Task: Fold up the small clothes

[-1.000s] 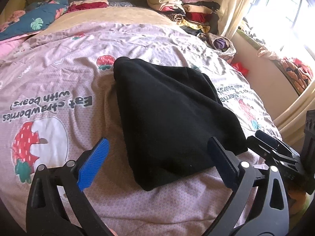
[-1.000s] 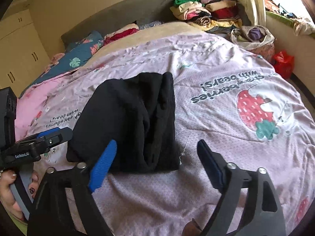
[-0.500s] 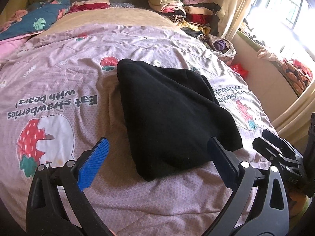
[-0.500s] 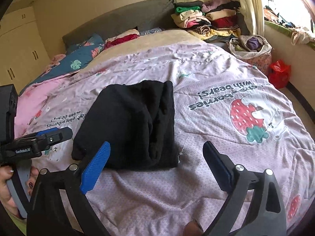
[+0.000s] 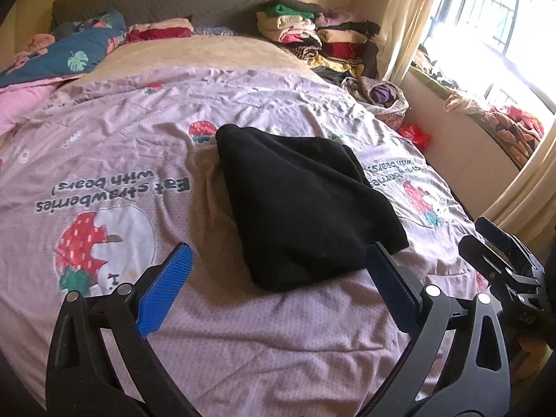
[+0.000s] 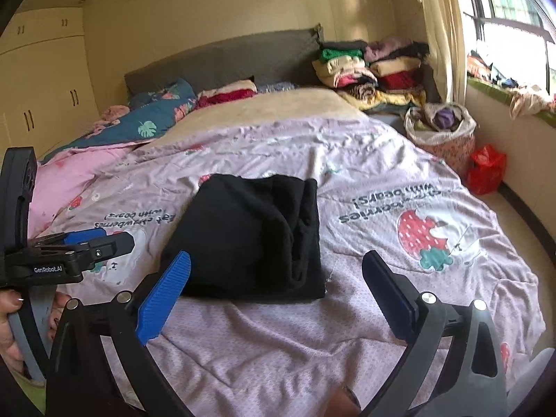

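Over the last second both grippers have drawn back and up from the bed, leaving the black garment (image 5: 305, 208) lying free; the fold looks finished. The left gripper (image 5: 278, 281) hangs wide, gripping nothing, its ribbed blue pads apart. The garment sits mid-quilt as a thick, soft, roughly wedge-shaped bundle, layered edges showing on its right side; possibly knit, though the fabric is too dark to tell. The right gripper (image 6: 278, 278) is equally wide and empty above the crinkled strawberry-print quilt (image 6: 399, 180).

blk grippers (image 5: 278, 292), blue pads (image 5: 163, 292)
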`<state>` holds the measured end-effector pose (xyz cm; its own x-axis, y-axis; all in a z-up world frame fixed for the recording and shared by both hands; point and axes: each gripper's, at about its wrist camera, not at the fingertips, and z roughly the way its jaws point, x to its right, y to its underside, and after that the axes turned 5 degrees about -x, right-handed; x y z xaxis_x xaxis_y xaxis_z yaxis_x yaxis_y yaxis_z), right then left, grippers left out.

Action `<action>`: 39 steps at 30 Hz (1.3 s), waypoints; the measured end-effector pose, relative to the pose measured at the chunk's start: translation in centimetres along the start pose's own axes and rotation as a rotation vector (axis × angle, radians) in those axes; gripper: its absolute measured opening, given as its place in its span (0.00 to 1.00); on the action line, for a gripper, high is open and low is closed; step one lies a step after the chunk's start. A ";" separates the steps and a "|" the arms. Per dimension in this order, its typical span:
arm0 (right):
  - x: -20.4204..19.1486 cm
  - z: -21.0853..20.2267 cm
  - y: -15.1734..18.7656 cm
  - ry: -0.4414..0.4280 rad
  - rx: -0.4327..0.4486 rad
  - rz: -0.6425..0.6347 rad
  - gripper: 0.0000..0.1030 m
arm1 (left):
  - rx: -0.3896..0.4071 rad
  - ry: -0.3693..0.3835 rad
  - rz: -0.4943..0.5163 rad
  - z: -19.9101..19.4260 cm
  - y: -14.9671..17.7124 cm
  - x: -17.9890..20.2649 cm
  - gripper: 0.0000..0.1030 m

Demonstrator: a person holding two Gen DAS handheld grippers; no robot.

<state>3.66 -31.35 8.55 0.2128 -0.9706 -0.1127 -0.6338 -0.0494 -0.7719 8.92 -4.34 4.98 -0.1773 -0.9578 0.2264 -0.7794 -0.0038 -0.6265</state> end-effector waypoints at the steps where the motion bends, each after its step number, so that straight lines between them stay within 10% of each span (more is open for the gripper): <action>1: -0.4 -0.4 0.2 0.001 0.014 -0.003 0.96 | 0.007 0.001 0.001 -0.3 0.1 -0.1 0.91; 39: -3.3 -1.2 10.1 0.110 0.065 -0.026 0.96 | 0.068 -0.029 0.003 -2.2 9.1 -4.1 0.91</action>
<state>-4.37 -28.97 1.90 0.1432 -0.9894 -0.0259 -0.5793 -0.0626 -0.8127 1.16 0.17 0.01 -0.1619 -0.9656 0.2034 -0.7361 -0.0191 -0.6766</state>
